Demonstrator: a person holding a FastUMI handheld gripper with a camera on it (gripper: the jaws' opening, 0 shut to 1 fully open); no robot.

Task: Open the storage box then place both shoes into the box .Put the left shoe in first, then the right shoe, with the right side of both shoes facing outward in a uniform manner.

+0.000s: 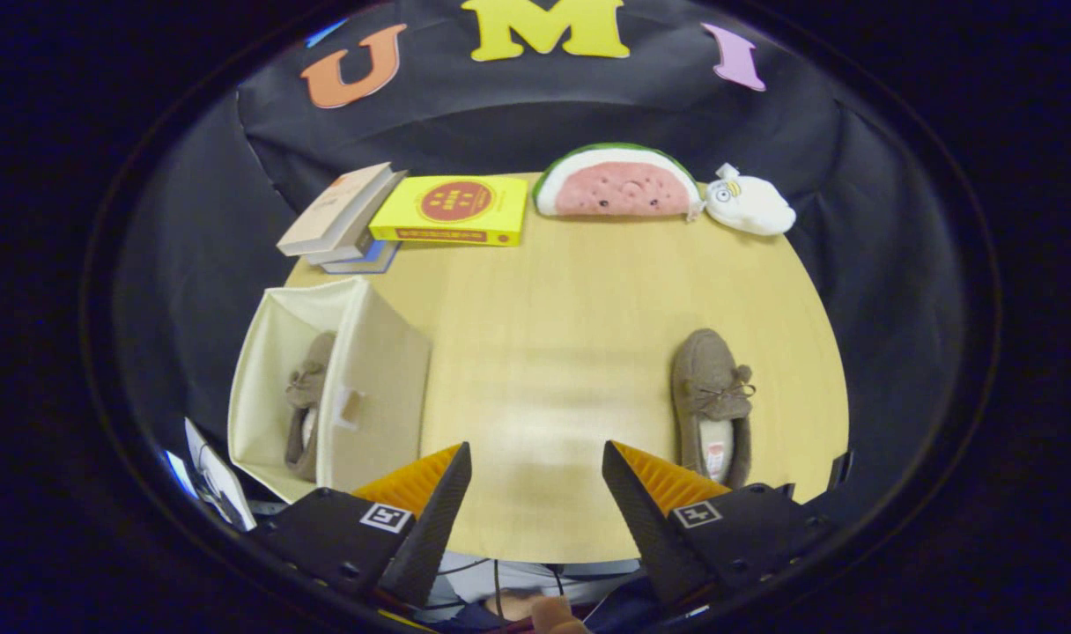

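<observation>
A cream fabric storage box (373, 379) stands open-topped on the wooden table (544, 308), ahead and left of my fingers. Inside it, one brown slipper shoe (305, 405) with a bow lies along the left wall. The other brown shoe (712, 407), also with a bow, rests flat on the table just ahead of my right finger, toe pointing away. My gripper (535, 467) is open over the near table edge, with nothing between the fingers.
Along the table's far edge sit a stack of books (342, 220), a yellow book (454, 210), a watermelon plush (619, 183) and a white plush toy (749, 204). Papers (214, 480) lie by the box's near left corner. A person's clothing shows beneath the fingers.
</observation>
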